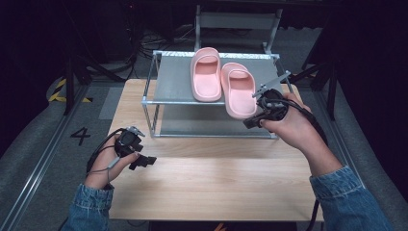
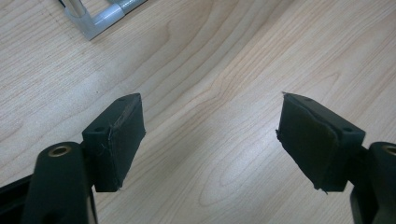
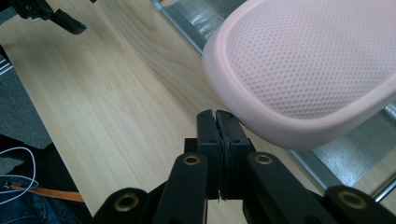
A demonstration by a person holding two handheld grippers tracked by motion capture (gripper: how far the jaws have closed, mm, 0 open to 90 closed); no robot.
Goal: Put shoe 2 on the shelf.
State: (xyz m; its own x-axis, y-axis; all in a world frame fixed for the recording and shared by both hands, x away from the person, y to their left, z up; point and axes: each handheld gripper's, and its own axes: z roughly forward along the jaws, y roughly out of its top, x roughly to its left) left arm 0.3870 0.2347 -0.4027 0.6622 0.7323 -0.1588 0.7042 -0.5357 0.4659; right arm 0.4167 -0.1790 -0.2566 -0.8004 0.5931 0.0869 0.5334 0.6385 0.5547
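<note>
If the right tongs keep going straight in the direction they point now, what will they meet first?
Probably the heel of the nearer pink slipper, which overhangs the shelf edge just beyond the shut right tongs. They may instead pass just beside or under it; depth is unclear.

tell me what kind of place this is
Probably a lab or studio set up for recording, not a home: a light wooden table on a grey floor with yellow-black hazard tape, loose cables behind, and dark surroundings around a small metal shoe rack.

Two slippers (image 1: 222, 82) side by side on rack (image 1: 173, 77); rack on table (image 1: 211, 183).
</note>
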